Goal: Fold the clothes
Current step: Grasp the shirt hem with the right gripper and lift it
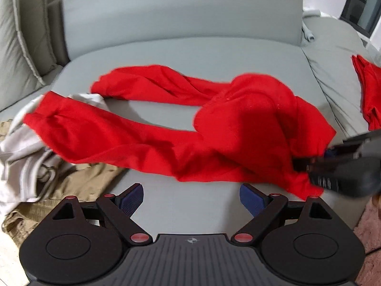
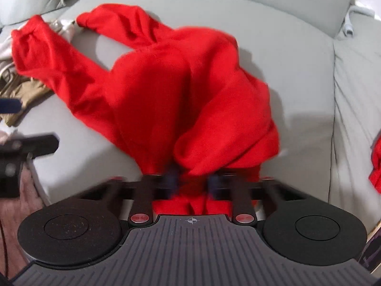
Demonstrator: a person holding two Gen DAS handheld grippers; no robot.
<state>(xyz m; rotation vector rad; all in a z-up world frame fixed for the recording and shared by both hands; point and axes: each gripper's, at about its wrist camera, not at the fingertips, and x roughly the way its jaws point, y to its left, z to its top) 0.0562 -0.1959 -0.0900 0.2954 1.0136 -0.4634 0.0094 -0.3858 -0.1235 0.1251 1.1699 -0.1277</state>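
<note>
Red trousers [image 1: 214, 128] lie rumpled across the grey sofa seat [image 1: 181, 54], the two legs stretching left and the waist bunched at the right. My left gripper [image 1: 191, 199] is open and empty, hovering over bare cushion just in front of the trousers. My right gripper [image 2: 193, 183] is shut on the waist end of the red trousers [image 2: 185, 100], with cloth gathered between its blurred blue pads; it shows in the left wrist view [image 1: 309, 164] at the right edge, gripping the cloth.
A white garment [image 1: 21, 147] and khaki clothing [image 1: 71, 190] are piled at the left. Another red garment [image 1: 368, 95] lies on the right cushion [image 2: 357, 109]. Sofa backrest [image 1: 181, 12] behind; pillow [image 1: 21, 35] far left. Pinkish rug [image 1: 369, 228] below the sofa's front edge.
</note>
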